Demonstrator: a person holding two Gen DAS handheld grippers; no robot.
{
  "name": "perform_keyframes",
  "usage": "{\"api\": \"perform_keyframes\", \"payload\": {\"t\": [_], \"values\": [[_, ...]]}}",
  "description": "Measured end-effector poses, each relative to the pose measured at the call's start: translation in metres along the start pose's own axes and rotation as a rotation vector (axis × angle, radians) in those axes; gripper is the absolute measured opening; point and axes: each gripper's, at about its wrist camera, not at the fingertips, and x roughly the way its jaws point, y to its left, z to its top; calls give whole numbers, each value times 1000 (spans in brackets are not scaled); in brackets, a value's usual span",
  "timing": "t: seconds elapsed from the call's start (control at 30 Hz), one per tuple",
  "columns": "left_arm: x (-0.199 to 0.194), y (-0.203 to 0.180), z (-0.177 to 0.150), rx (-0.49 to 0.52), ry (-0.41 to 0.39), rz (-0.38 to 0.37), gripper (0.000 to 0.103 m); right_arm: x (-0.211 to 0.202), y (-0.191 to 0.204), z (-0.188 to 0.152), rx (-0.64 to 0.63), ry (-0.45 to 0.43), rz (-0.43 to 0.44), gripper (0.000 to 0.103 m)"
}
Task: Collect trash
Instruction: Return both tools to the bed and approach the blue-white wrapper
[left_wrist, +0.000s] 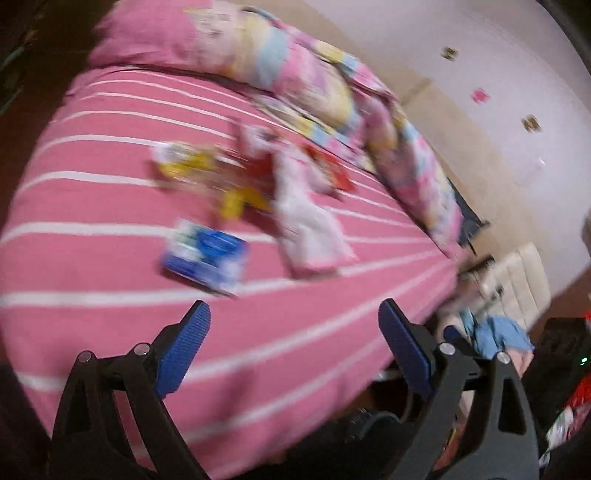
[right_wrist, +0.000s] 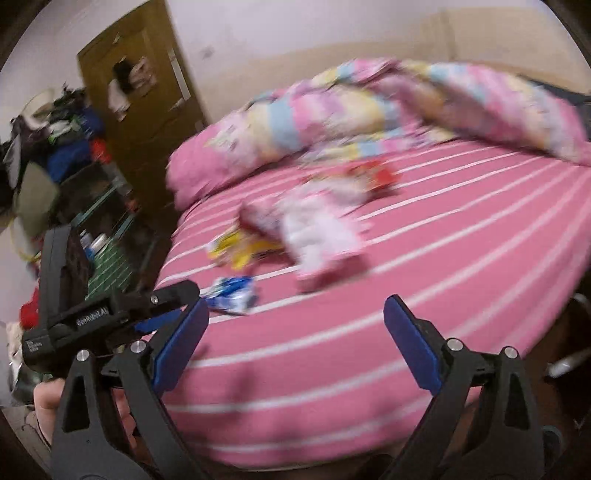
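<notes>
Trash lies in the middle of a bed with a pink striped sheet (left_wrist: 92, 258). A blue and white wrapper (left_wrist: 205, 256) is nearest, also in the right wrist view (right_wrist: 232, 293). Behind it lie yellow wrappers (left_wrist: 184, 162) (right_wrist: 236, 251), a white-pink crumpled bag (left_wrist: 306, 225) (right_wrist: 321, 236) and red wrappers (left_wrist: 332, 166) (right_wrist: 376, 173). My left gripper (left_wrist: 295, 314) is open and empty over the bed's near edge. My right gripper (right_wrist: 295, 321) is open and empty too; the left gripper body (right_wrist: 92, 317) shows at its left. Both views are blurred.
A rumpled pastel quilt (left_wrist: 314, 81) (right_wrist: 406, 103) and a pink pillow (left_wrist: 147, 33) lie along the bed's far side. A brown wardrobe (right_wrist: 136, 92) and a cluttered shelf (right_wrist: 62, 147) stand left of the bed. Clothes and a padded stool (left_wrist: 517, 280) are at the right.
</notes>
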Motion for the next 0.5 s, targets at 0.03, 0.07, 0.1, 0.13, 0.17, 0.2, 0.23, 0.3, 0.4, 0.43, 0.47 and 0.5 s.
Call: {"api": "perform_keyframes", "payload": {"t": [0.03,0.07,0.1,0.13,0.17,0.2,0.23,0.3,0.4,0.43,0.47,0.5], "values": [[-1,14,10,-17,-6,0,90,17,6,1,2,19,21,94],[0,23,16,-28,-12,7,90,29,10,0,3,32,41,94],[1,33,25,-31,-22,12,90,48,16,-1,-1,50,66,94],[3,40,30,-29,-27,14,90,60,22,-3,-8,67,76,94],[6,48,39,-23,-32,26,90,73,28,-6,-17,87,90,94],[9,52,45,-15,-34,26,90,89,33,-6,-27,106,104,94],[12,55,50,-5,-41,23,90,100,36,-6,-37,120,114,94],[21,66,62,4,-46,21,90,118,44,-5,-61,135,140,94],[40,78,80,-2,-41,18,90,139,55,-4,-81,155,175,94],[44,82,83,-6,-40,20,90,145,60,-6,-95,157,175,94],[50,84,88,-8,-40,27,90,150,64,-6,-116,161,172,94],[59,89,95,-13,-35,38,90,157,68,-7,-136,167,169,94]]}}
